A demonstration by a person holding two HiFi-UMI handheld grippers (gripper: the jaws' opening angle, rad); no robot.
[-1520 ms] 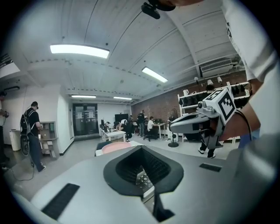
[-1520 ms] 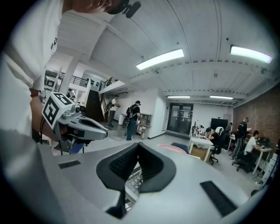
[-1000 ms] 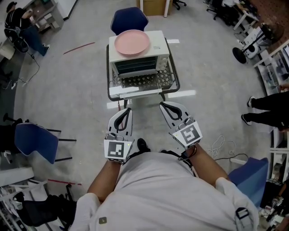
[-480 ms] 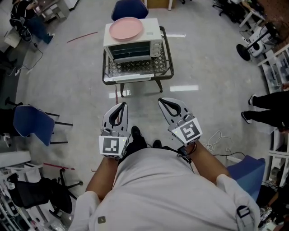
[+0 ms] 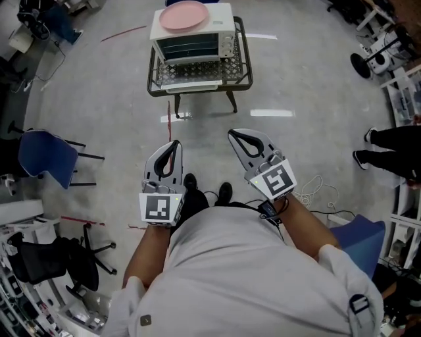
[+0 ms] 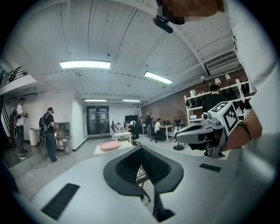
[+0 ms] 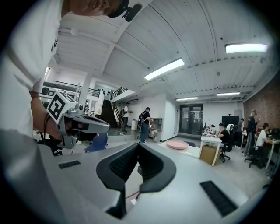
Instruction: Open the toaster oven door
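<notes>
- White toaster oven (image 5: 194, 39) with dark glass door, seemingly shut: toward the back edge of a dark-framed wire-mesh table (image 5: 197, 71), front facing the person.
- Round pink plate (image 5: 183, 14): on the oven's top, nearer its left edge.
- Left gripper (image 5: 173, 145): well short of the table's front edge, jaws pressed together, holding nothing.
- Right gripper (image 5: 235, 136): alongside, apart, jaws likewise closed and empty.

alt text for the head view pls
Seen from above, a person holds the left gripper and right gripper, both shut and empty, over a grey floor. Well ahead, a toaster oven with a pink plate on top sits on a small metal table.
</notes>
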